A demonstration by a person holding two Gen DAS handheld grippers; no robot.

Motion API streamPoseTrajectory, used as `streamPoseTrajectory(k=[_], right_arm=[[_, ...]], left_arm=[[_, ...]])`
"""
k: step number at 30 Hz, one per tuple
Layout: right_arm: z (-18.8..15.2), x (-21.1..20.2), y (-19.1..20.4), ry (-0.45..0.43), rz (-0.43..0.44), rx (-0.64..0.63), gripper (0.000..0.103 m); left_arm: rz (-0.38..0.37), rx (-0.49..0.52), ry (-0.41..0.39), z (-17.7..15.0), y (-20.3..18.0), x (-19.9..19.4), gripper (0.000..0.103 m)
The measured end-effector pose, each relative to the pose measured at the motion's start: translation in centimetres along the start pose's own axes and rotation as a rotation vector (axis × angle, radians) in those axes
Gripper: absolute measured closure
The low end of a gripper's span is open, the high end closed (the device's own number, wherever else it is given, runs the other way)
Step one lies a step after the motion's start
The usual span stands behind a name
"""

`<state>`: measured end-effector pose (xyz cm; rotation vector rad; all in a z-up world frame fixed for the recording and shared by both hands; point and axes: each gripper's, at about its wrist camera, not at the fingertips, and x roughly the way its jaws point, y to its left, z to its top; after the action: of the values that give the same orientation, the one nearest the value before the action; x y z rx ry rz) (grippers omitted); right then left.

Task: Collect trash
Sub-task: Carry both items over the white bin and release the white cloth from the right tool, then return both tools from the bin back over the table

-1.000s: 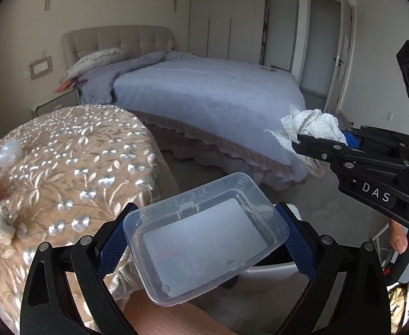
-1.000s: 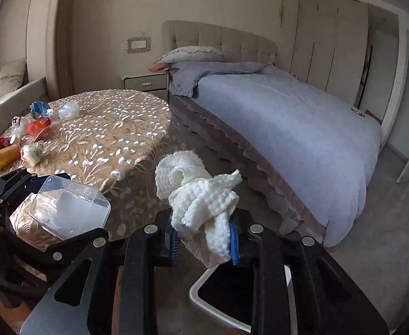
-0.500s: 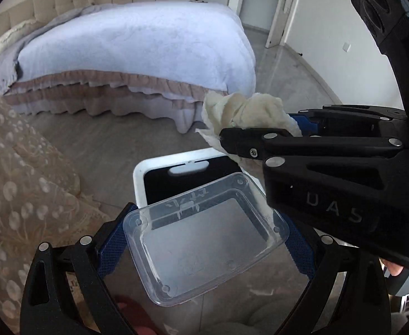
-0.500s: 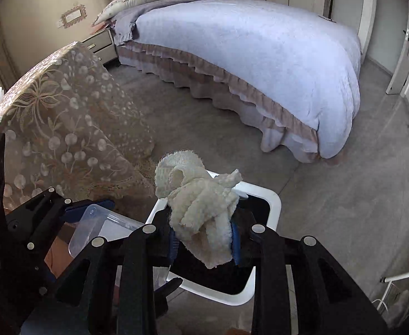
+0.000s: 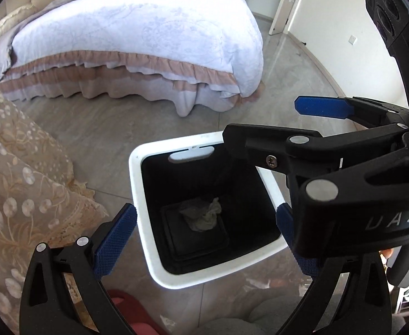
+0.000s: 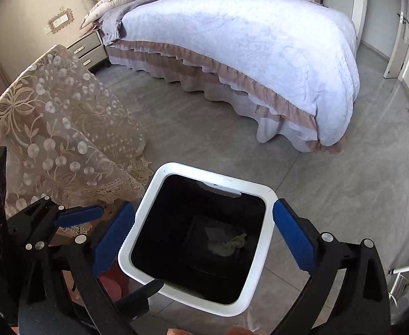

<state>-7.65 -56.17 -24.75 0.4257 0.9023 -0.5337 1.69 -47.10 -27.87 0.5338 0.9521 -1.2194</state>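
Grey tiled floor (image 6: 204, 139) beneath my two tools, carrying everything I see. Landmark: the white-rimmed bin (image 6: 159, 178), which stands directly on the floor, open at the top, dark inside. At the bin's bottom lies a crumpled pale wad (image 5: 201, 215); a clear piece may lie beside it, but I cannot tell. Beyond the bin, well apart from it, stands the bed (image 6: 246, 42), its frilled skirt reaching the floor. Just left of the bin, an embroidered beige lace cloth (image 6: 62, 128) hangs down, its scalloped hem near the floor. On the near side of the bin, a reddish slipper-like shape (image 5: 131, 310) lies on the tiles.
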Motion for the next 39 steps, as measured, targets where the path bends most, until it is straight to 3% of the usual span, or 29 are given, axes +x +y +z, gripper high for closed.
streamPoseTrajectory(k=[8,18,23,29,39], right_arm=[[1.2,-4.0,1.5,-0.098,0.006,-0.036,0.005],[2.3,-10.7,6.0,-0.266,0.044,-0.116,0.005],[2.7,-13.5,9.5,-0.359,0.083,-0.177,0.005],[3.2,-16.5,14.6,-0.439,0.212,-0.259,0.005],[2.7,-19.3,24.8,-0.497,0.363,-0.439,0.005]], left_arm=[[0.034,-0.018,-0.101,0.4,0.5,-5.2,0.005],[0.148,-0.051,-0.259,-0.6,1.4,-13.7,0.005],[0.247,-0.1,-0.348,-2.2,2.6,-18.5,0.005],[0.393,-0.146,-0.428,-4.6,4.3,-24.0,0.005],[0.594,-0.304,-0.497,-9.7,9.0,-31.5,0.005]])
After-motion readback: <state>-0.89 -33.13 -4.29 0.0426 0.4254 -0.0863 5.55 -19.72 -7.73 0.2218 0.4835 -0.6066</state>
